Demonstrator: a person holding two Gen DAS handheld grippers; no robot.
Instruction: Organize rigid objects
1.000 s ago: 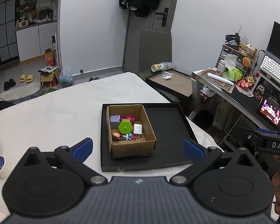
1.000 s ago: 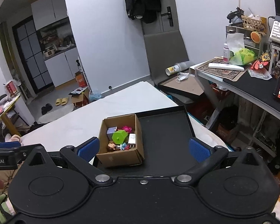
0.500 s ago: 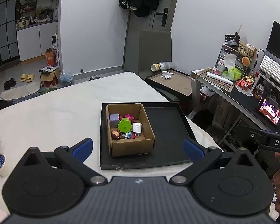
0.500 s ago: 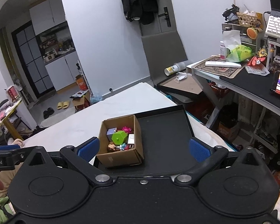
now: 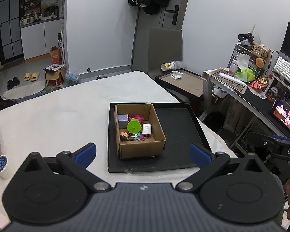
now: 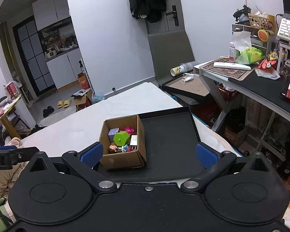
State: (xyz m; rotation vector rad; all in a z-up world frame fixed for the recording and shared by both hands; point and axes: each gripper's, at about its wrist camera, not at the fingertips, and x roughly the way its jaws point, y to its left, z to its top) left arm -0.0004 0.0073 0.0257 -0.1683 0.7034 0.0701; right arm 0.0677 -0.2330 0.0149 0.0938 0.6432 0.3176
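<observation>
A small cardboard box (image 5: 143, 148) stands in the left half of a black tray (image 5: 179, 127) on the white-covered table. Inside it lie a green hexagonal piece (image 5: 133, 126), a white charger (image 5: 146, 129), a lilac cube (image 5: 123, 119), a pink toy (image 5: 138, 117) and a small figurine (image 5: 124, 136). My left gripper (image 5: 143, 153) is open, held above the table's near edge, short of the box. The right gripper (image 6: 148, 153) is open too, with nothing between its fingers. In its view the box (image 6: 123, 158) sits ahead-left on the tray (image 6: 170, 135).
A tape roll (image 5: 2, 164) lies at the table's left edge. A desk (image 6: 261, 85) crowded with clutter stands to the right. A grey chair (image 5: 165, 48) and a second tray on a stool (image 5: 181, 81) are beyond the table.
Both grippers have drifted slightly, with the right one rising a little. The box and tray stay put, and both grippers stay open.
</observation>
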